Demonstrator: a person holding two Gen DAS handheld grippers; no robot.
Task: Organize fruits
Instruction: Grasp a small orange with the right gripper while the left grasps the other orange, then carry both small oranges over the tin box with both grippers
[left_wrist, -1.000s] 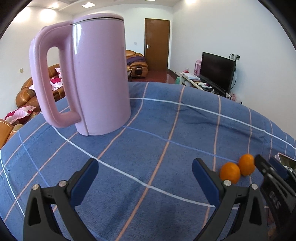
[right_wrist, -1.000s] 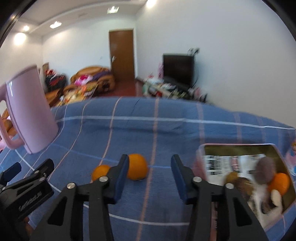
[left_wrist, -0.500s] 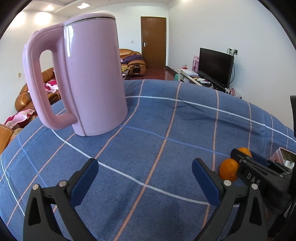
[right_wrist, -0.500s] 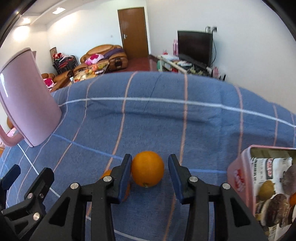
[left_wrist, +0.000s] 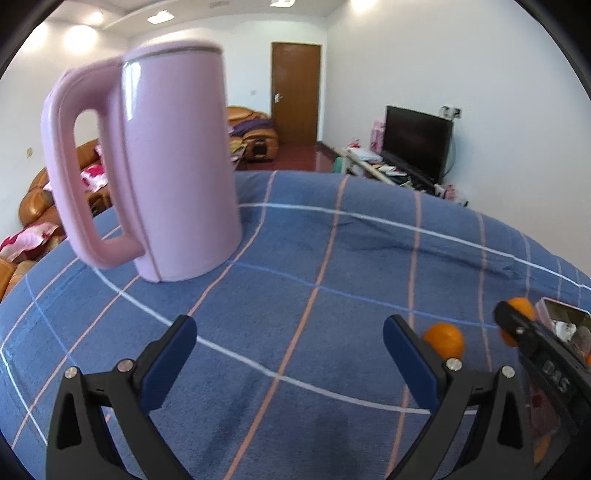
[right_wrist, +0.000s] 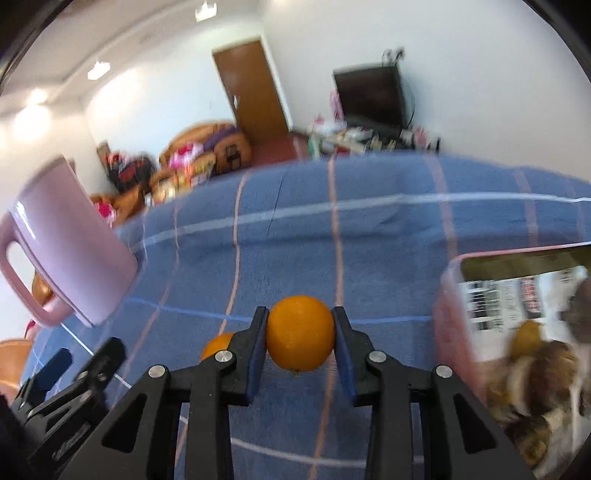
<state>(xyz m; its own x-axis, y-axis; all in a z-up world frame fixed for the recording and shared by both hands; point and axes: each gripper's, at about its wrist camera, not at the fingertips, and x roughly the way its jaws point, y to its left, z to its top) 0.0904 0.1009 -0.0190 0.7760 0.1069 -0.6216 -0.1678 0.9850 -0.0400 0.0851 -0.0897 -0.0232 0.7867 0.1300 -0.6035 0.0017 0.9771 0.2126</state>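
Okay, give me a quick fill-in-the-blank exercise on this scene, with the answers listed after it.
1. The right hand-held gripper is shut on an ____.
2. The left hand-held gripper is ____ and holds nothing.
3. The tall jug standing on the blue cloth is ____ in colour.
4. A second orange lies on the cloth to the ____ of the held one.

Answers: orange; open; pink; left

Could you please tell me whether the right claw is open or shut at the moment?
Shut on fruit: the right claw has both blue pads pressed against the sides of a round orange fruit, above the blue plaid cloth.
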